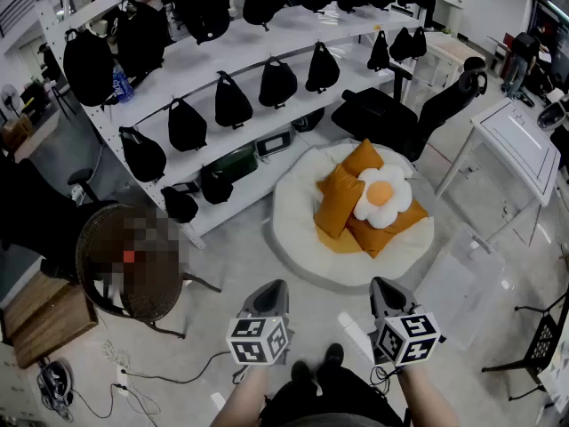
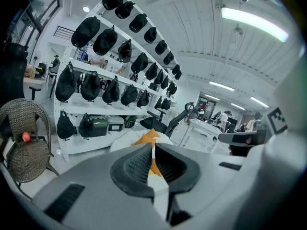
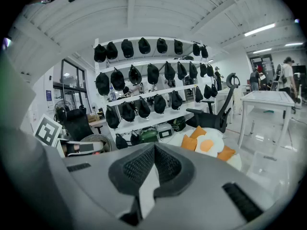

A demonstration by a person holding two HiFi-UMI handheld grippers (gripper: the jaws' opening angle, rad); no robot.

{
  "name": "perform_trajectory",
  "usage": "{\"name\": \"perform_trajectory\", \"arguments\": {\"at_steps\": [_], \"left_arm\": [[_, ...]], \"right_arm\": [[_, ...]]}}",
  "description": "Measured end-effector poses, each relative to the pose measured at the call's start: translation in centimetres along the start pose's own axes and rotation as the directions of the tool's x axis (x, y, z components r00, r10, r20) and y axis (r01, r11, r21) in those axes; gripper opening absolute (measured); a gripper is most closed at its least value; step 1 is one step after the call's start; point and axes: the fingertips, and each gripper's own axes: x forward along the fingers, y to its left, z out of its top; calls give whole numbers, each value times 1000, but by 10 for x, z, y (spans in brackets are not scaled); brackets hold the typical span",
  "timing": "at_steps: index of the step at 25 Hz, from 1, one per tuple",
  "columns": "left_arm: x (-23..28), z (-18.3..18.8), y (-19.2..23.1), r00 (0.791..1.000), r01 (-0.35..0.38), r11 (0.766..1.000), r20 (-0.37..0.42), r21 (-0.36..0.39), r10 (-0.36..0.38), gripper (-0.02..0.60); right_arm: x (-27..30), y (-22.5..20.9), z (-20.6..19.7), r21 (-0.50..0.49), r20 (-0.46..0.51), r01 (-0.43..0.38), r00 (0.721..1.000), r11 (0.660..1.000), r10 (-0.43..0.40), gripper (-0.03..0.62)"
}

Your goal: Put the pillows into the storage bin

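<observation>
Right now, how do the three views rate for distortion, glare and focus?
Head view: evenly lit, sharp on the pillows, slightly bowed at the edges. Left gripper view: heavy fisheye, dark corners, ceiling light strip blown out. Right gripper view: same fisheye and dark rim, pillows clear.

My left gripper [image 1: 269,292] and right gripper [image 1: 384,288] are grey, and each carries a cube patterned in black-and-white squares. The square pillows [image 1: 340,205] are orange. The flower pillow [image 1: 382,196] is white with an orange-yellow centre. The round cushion [image 1: 293,225] is white, the bags [image 1: 233,103] black, the shelves [image 1: 351,29] white, the wicker chair [image 1: 156,296] brown
</observation>
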Motion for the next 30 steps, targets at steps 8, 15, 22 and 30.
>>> {"name": "perform_trajectory", "arguments": {"at_steps": [8,15,22,30], "left_arm": [[20,2,-24,1000,-16,1000,-1,3,16,25],[42,3,-45,1000,-7,999,-1,38,7,28],[61,0,-68,1000,3,999,-8,54,-2,94],[109,4,-80,999,16,997,-39,80,-13,173]], "right_arm": [[-5,-23,1,-4,-6,-31,999,999,31,0],[-4,-51,3,0,24,-34,999,999,34,0],[-5,-80,3,34,32,-18,999,999,17,2],[10,-121,10,65,39,20,999,998,-22,3]]}}
